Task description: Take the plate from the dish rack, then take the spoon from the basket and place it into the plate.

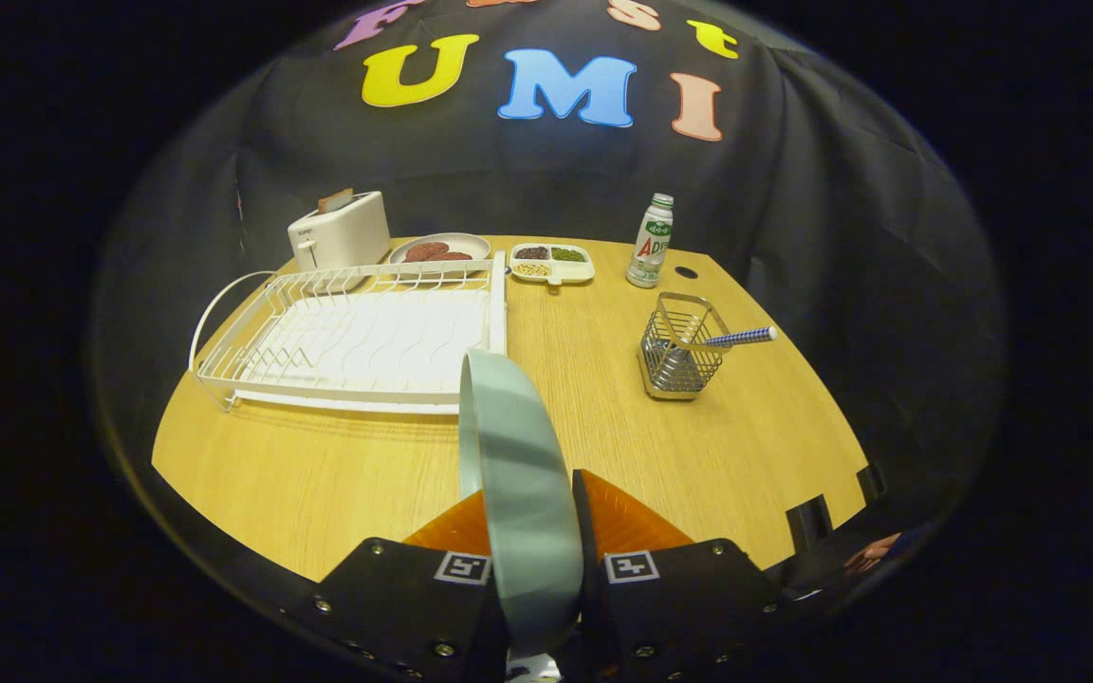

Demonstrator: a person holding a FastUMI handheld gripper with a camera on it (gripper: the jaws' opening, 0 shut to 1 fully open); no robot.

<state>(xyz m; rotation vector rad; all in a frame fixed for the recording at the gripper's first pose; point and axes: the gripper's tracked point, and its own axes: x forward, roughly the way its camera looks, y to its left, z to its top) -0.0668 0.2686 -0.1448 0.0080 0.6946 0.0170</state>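
A pale grey-green plate (513,455) stands on edge between my two fingers, and my gripper (529,503) is shut on its rim, holding it above the wooden table (319,474). Beyond the plate to the left lies the white wire dish rack (357,337) with nothing in its slots. Ahead to the right stands a small wire basket (677,346). A spoon (741,337) with a blue-and-white striped handle leans out of the basket toward the right.
At the back of the table are a white toaster (340,230) with a slice in it, a plate of dark round patties (440,250), a white divided snack tray (552,263) and a small drink bottle (651,242). A dark hole (686,272) sits near the bottle.
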